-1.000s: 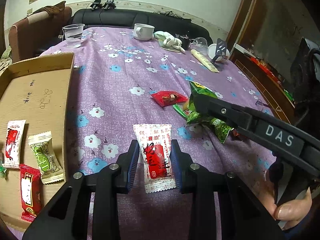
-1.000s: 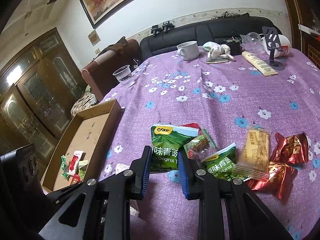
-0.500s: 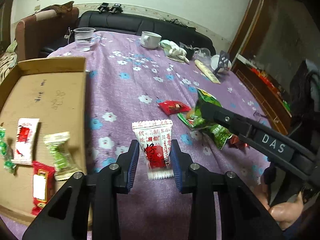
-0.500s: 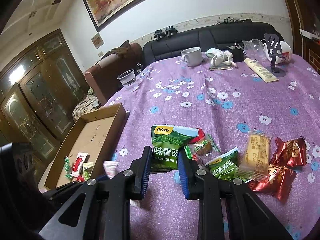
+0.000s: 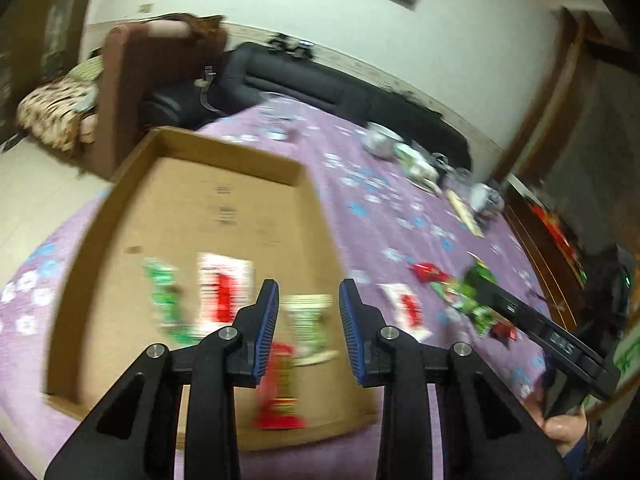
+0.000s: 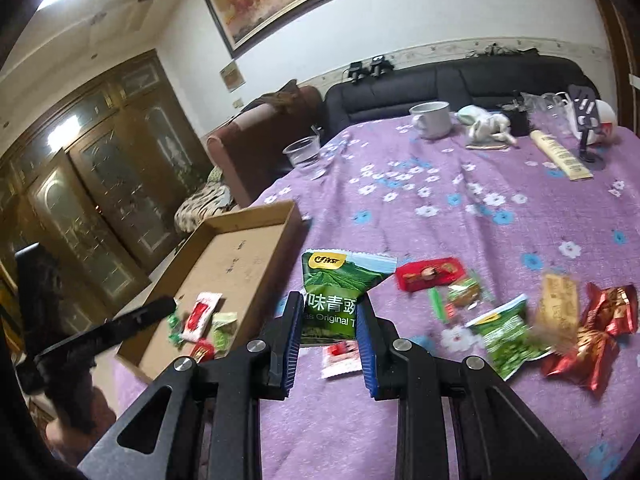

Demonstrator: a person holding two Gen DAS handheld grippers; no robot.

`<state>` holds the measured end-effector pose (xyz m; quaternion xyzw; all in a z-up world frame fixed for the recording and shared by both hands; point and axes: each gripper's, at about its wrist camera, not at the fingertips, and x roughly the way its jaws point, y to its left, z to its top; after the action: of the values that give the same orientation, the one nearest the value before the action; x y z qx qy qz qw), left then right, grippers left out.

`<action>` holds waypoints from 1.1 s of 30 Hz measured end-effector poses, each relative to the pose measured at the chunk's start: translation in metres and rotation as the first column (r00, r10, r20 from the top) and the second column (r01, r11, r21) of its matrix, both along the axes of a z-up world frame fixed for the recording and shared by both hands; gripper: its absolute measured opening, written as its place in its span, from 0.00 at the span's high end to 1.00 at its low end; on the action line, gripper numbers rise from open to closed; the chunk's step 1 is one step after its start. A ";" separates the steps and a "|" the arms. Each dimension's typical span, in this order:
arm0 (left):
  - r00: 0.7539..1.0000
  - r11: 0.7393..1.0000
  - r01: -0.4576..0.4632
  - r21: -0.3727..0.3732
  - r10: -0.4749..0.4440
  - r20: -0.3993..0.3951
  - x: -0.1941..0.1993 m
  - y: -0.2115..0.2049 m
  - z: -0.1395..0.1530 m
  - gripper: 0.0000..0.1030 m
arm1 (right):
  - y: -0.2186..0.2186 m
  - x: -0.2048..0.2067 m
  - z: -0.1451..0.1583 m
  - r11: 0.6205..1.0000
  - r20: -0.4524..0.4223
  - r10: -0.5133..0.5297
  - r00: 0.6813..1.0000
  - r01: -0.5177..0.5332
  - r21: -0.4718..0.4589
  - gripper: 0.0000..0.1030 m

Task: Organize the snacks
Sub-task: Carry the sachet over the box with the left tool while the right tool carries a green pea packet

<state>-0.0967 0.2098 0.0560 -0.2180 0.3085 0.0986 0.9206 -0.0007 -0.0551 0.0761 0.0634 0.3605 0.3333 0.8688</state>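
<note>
The left hand-held gripper (image 5: pixel 308 328) is spread and empty over the cardboard box (image 5: pixel 224 216). The right hand-held gripper (image 6: pixel 328 344) pinches a green pea snack bag (image 6: pixel 336 292).

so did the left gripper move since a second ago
Yes. The left gripper swung left, from over the purple tablecloth to over the cardboard box.

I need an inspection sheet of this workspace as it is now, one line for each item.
Surface: purple flowered tablecloth, covers the table.
Job's things: cardboard tray holds several small packets; white-red packet, red packet and red foil snacks lie loose on the cloth.
Clutter: plastic cup, white mug, phone stand at the far end.
Grippers: left hand-held gripper open, empty, over the tray; right hand-held gripper shut on green pea bag.
Cables: nothing seen.
Surroundings: black sofa, wooden cabinet.
</note>
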 end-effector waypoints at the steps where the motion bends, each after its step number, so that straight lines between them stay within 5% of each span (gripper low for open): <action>1: 1.000 1.000 -0.023 -0.001 0.023 -0.006 -0.004 0.009 -0.002 0.72 | 0.003 -0.001 -0.001 1.000 -0.006 0.009 1.000 -0.009 -0.003 0.75; 7: 0.992 0.990 -0.127 0.067 0.128 -0.012 -0.020 0.035 -0.014 0.72 | 0.037 -0.026 0.006 0.996 0.002 0.084 0.997 -0.083 -0.028 0.75; 9: 0.993 0.993 -0.119 0.027 0.119 -0.018 -0.020 0.039 -0.018 0.72 | 0.047 -0.032 0.010 0.995 0.014 0.094 0.995 -0.094 -0.032 0.75; 12: 0.998 0.998 -0.054 -0.022 0.054 -0.016 -0.014 0.028 -0.013 0.72 | 0.046 -0.031 0.023 0.997 0.060 0.064 0.996 -0.062 -0.038 0.75; 17: 0.991 0.992 0.127 -0.002 -0.127 -0.035 0.012 -0.028 0.003 0.72 | 0.010 -0.008 0.033 0.997 0.076 -0.070 0.995 0.073 -0.038 0.75; 22: 0.954 0.967 0.230 -0.105 -0.246 -0.171 0.069 -0.082 -0.015 0.72 | -0.033 0.013 0.020 0.981 0.071 -0.193 0.979 0.195 -0.014 0.75; 29: 0.929 0.983 0.182 0.008 -0.169 -0.329 0.123 -0.122 -0.040 0.72 | -0.058 0.026 0.015 0.982 0.035 -0.184 0.982 0.182 0.056 0.75; 33: 0.930 0.984 0.150 0.096 -0.108 -0.352 0.141 -0.132 -0.047 0.59 | -0.057 0.018 0.020 0.983 0.053 -0.169 0.984 0.165 0.075 0.75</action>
<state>0.0439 0.0778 0.0086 -0.1202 0.4721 0.0931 0.8683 0.0173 -0.1122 0.0956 0.1143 0.3162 0.2735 0.9012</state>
